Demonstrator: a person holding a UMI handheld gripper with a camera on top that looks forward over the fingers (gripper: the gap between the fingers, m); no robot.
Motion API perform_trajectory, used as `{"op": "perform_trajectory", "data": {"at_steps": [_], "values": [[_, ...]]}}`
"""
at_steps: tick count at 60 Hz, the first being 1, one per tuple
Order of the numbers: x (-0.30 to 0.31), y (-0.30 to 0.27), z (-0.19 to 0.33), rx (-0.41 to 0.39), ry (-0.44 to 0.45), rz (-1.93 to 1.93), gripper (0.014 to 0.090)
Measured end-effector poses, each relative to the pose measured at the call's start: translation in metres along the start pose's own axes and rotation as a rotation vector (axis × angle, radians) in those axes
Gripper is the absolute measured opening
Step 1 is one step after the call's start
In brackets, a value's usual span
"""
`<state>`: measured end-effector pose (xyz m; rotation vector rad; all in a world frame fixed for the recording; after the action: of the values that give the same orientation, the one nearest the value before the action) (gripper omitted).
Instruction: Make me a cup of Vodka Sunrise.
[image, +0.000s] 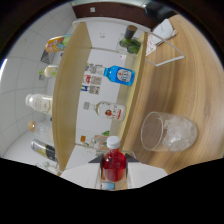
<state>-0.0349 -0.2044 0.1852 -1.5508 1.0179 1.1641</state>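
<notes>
tongs (114, 167) closed on a small red-liquid bottle with a white cap (114, 161) (likely the grenadine), held between the fingers | risk: tilted view, bottle could slip or overpour beside the clear ice-filled glass tumbler (167, 132) | glass on the wooden surface (200, 75), just ahead, no colour in it yet
</notes>
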Motion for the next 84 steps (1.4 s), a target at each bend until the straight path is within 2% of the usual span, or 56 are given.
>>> {"op": "perform_trajectory", "data": {"at_steps": [23,32,41,52,60,70,84], "values": [[-0.011,-0.019,-0.002,0.017,-0.179,0.637,0.0343],[-0.014,-0.021,-0.003,0.021,-0.193,0.683,0.0344],[-0.019,-0.02,-0.007,0.041,-0.145,0.483,0.0342],[-0.056,-0.01,-0.015,0.066,-0.058,-0.117,0.0344],[-0.074,0.018,-0.008,0.072,0.005,-0.562,0.0345],[-0.034,0.063,0.015,0.046,0.162,-1.032,0.0346],[0.049,0.12,0.044,-0.085,0.269,-1.263,0.0344]]}}
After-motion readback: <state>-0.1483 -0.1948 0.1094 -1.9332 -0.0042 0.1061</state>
